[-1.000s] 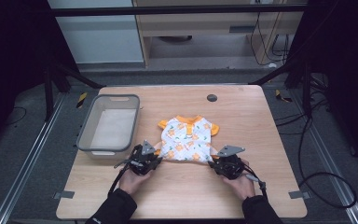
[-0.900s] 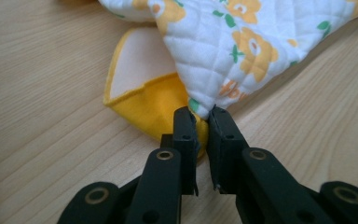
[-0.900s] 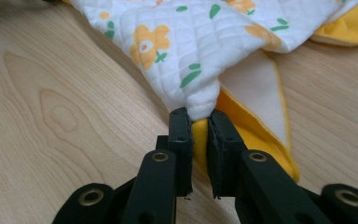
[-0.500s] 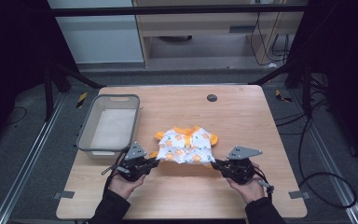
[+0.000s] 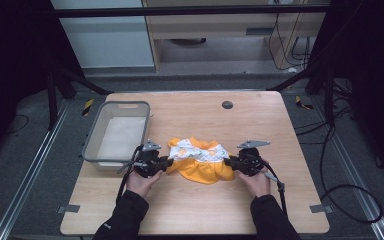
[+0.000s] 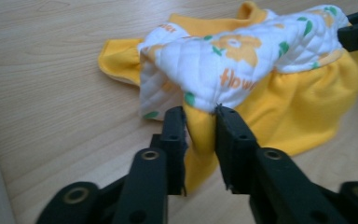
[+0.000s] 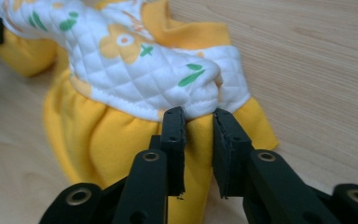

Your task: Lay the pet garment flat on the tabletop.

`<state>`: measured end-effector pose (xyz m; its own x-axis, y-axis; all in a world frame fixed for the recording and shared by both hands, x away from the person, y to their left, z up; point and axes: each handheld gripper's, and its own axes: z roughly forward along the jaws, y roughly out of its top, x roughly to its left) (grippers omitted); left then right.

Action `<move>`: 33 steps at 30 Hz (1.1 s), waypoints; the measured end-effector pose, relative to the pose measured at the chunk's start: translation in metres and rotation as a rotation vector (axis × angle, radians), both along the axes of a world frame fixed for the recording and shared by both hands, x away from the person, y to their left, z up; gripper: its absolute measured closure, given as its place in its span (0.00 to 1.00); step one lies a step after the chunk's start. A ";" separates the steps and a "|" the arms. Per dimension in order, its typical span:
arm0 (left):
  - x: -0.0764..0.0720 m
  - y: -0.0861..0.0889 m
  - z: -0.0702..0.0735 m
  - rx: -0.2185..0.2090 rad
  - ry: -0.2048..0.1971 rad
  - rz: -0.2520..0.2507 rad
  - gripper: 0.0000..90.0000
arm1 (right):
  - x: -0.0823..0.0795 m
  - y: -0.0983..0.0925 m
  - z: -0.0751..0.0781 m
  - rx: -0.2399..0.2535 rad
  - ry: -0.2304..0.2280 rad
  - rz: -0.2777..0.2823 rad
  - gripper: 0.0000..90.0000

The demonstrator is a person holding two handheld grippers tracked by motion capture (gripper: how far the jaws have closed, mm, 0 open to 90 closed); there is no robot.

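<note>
Garment [image 5: 200,160], a little yellow-and-white floral piece, sits mid-table right of the grey basket [image 5: 94,145], with the left gripper [image 5: 164,163] and right gripper [image 5: 228,162] each pinched onto a side at the seam, so looks like mid-fold, and next they'd probably lay it flat evenly.

I cannot see the garment's [image 5: 200,161] two ends; each is hidden between gripper jaws. Its underside lies hidden against the surface [image 5: 190,210]. My forearms are cut off below it.
</note>
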<state>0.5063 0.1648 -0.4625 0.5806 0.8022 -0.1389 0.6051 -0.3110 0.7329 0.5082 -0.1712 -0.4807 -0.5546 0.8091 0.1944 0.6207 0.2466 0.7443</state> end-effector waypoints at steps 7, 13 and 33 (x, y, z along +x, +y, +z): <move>-0.005 0.010 0.000 0.006 -0.046 -0.005 0.45 | -0.003 0.000 0.000 -0.056 -0.085 -0.016 0.68; -0.028 0.028 0.005 0.005 -0.105 -0.019 0.35 | -0.025 -0.015 0.016 -0.024 -0.173 0.010 0.53; -0.028 0.004 -0.029 0.112 -0.116 -0.056 0.56 | -0.035 -0.019 -0.017 -0.054 -0.088 0.049 0.56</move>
